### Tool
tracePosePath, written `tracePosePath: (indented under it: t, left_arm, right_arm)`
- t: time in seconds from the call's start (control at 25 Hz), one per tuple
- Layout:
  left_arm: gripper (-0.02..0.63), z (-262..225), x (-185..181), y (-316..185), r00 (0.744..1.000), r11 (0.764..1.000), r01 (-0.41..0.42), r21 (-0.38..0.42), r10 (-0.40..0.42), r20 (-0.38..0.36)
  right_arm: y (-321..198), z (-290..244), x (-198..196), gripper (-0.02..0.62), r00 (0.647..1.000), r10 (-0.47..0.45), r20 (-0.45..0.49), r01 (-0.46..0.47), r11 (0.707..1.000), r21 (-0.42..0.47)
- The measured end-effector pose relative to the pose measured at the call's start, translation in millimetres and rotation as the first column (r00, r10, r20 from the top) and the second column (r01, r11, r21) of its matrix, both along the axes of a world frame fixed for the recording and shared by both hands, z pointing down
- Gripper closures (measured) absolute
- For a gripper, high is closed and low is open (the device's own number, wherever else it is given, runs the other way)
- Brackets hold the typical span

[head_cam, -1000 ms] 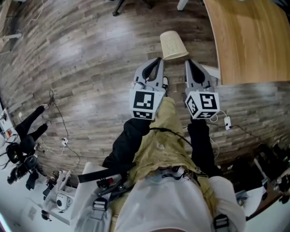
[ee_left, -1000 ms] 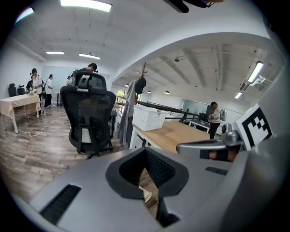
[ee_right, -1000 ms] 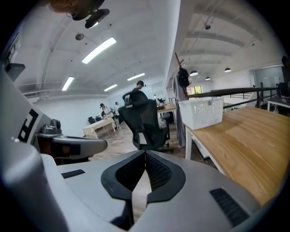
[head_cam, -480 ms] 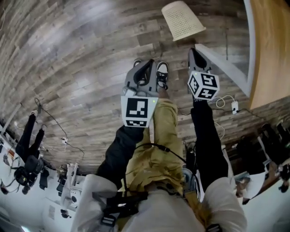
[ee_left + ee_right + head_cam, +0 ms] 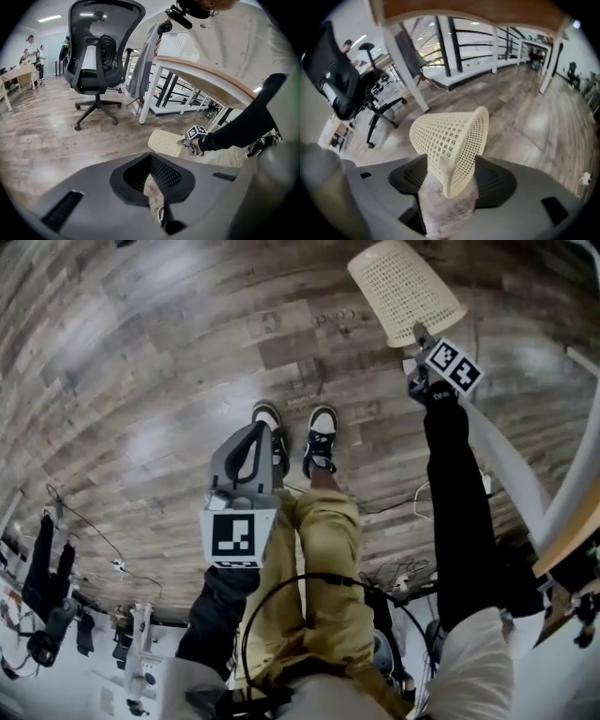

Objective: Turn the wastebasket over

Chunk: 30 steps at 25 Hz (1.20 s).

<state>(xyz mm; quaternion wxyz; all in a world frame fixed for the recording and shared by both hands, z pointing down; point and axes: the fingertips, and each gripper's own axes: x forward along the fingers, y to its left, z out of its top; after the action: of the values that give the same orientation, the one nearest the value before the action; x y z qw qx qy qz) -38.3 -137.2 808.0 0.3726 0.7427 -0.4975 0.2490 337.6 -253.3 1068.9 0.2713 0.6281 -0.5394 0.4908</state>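
The cream mesh wastebasket [image 5: 405, 287] lies on its side on the wooden floor, its wide mouth towards me. My right gripper [image 5: 419, 334] is down at the near rim. In the right gripper view the wastebasket [image 5: 450, 136] rim stands between the jaws of the right gripper [image 5: 447, 187]; they are opening and the pads do not press on it. My left gripper [image 5: 255, 432] hangs over my left shoe, well left of the basket, fingers together and empty. The left gripper view shows the left gripper [image 5: 151, 180], with the wastebasket [image 5: 164, 142] and the right gripper [image 5: 188, 140] beyond it.
A black office chair [image 5: 96, 61] stands at the back left. A wooden desk [image 5: 197, 72] on white legs [image 5: 506, 465] is close to the right of the basket. Cables [image 5: 422, 507] lie on the floor by my right leg. My shoes [image 5: 322, 432] are below the basket.
Both grippers have sunk towards the floor. The right one left its place beside the left gripper and swung out to the basket's rim. The basket looms larger in the head view.
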Motion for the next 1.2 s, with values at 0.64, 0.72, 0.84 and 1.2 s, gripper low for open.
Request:
tracePosePath:
  t: [0.64, 0.72, 0.84, 1.2]
  left_arm:
    - [0.609, -9, 34, -19, 0.999, 0.999, -0.037, 0.021, 0.037, 0.004]
    - [0.609, -12, 35, -16, 0.999, 0.999, -0.036, 0.021, 0.036, 0.005]
    - [0.609, -16, 34, -13, 0.999, 0.999, -0.042, 0.026, 0.042, 0.013]
    - [0.609, -26, 22, -7, 0.999, 0.999, -0.024, 0.045, 0.023, 0.025]
  right_arm:
    - [-3, -16, -79, 0.529, 0.971, -0.239, 0.002, 0.239, 0.971, 0.013]
    - [7, -22, -92, 0.529, 0.939, -0.34, -0.047, 0.34, 0.94, 0.001]
    - [20, -35, -113, 0.529, 0.842, -0.517, -0.155, 0.521, 0.854, -0.023]
    - [79, -56, -196, 0.529, 0.134, -0.909, -0.394, 0.946, 0.236, -0.223]
